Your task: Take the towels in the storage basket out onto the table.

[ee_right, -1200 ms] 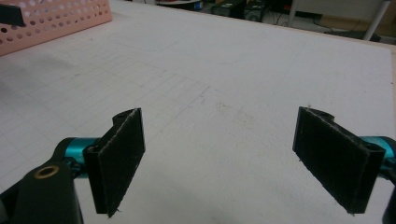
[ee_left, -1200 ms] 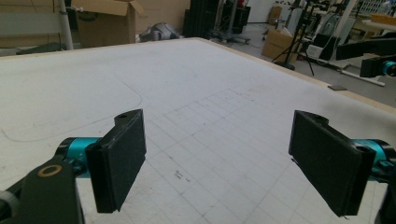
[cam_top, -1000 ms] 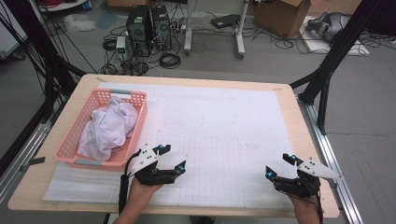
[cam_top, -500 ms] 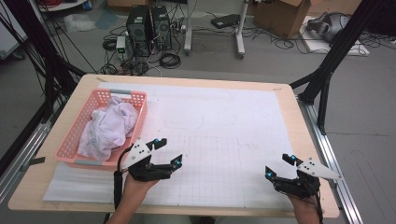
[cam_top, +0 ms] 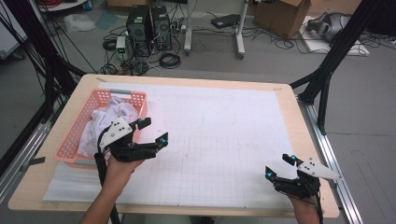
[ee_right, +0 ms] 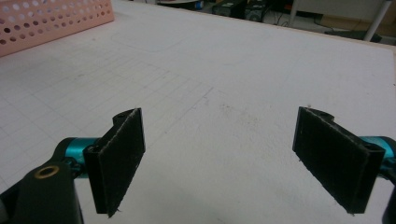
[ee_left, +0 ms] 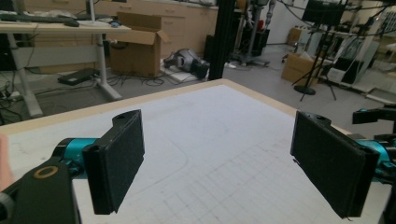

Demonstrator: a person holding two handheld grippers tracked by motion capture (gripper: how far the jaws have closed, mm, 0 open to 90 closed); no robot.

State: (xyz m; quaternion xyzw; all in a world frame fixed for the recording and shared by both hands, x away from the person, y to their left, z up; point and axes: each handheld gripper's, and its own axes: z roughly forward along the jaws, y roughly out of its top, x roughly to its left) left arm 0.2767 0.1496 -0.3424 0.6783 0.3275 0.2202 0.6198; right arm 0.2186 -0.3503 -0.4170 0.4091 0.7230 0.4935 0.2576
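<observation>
Cloth (cam_top: 108, 122) in basket (cam_top: 74, 135), left on table (cam_top: 233, 84).

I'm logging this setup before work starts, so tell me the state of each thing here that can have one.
Left hand-held gripper: open, holding nothing, raised beside the basket.
Right hand-held gripper: open, holding nothing, near the table's front right corner.
Pink basket: upright, holding cloth.
White cloth: crumpled, piled in the basket.
Cardboard box: on the floor, flaps open.
</observation>
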